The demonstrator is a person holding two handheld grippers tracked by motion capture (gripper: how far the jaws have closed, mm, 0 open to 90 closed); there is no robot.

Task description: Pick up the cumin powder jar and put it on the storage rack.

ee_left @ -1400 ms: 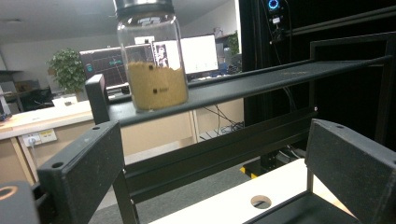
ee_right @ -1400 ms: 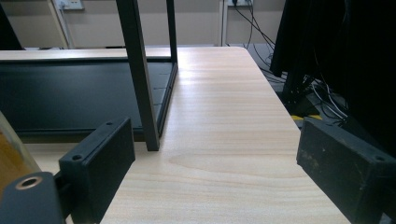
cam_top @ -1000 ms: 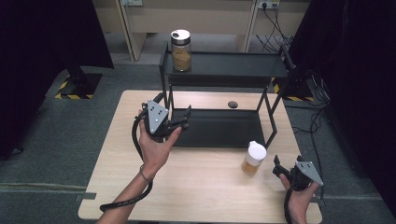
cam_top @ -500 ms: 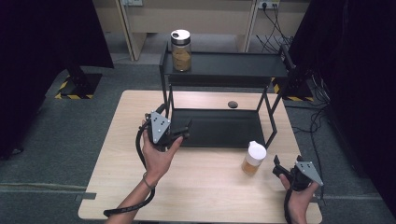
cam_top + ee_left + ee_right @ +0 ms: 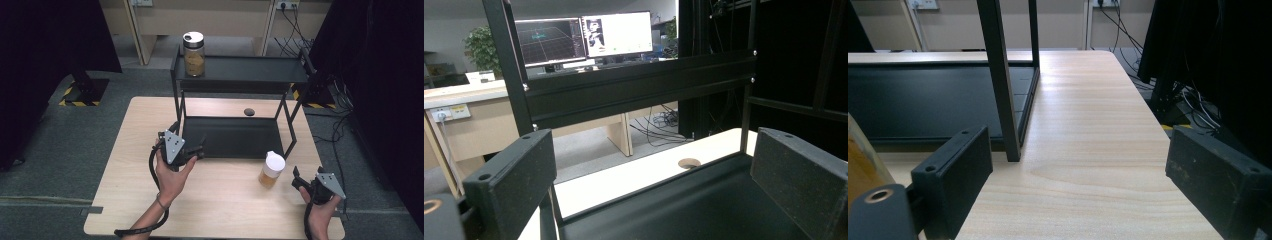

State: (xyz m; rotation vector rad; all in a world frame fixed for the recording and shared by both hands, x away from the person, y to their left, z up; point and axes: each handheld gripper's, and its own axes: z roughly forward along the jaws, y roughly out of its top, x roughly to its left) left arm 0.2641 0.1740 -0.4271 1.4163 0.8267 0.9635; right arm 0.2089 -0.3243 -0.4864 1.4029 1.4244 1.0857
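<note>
A glass jar (image 5: 193, 54) of brown grains with a silver lid stands at the left end of the black rack's top shelf (image 5: 250, 70). A small white-capped bottle (image 5: 271, 170) of amber liquid stands on the wooden table (image 5: 225, 205) by the rack's front right leg. My left gripper (image 5: 200, 148) is open and empty at the front left corner of the rack's lower tray (image 5: 235, 137); its jaws (image 5: 649, 185) stand wide apart over the tray. My right gripper (image 5: 296, 180) is open and empty just right of the bottle, whose amber side (image 5: 858, 165) shows beside its left jaw.
The rack's front right post (image 5: 1000, 80) rises just ahead of the right gripper (image 5: 1083, 185). A round hole (image 5: 248, 111) sits in the table behind the tray. Cables lie on the floor at the right, and a desk with monitors (image 5: 584, 37) stands beyond the table.
My left gripper has come back toward the table's near edge and slightly right, down to the tray's front left corner. The right gripper and both containers have stayed put.
</note>
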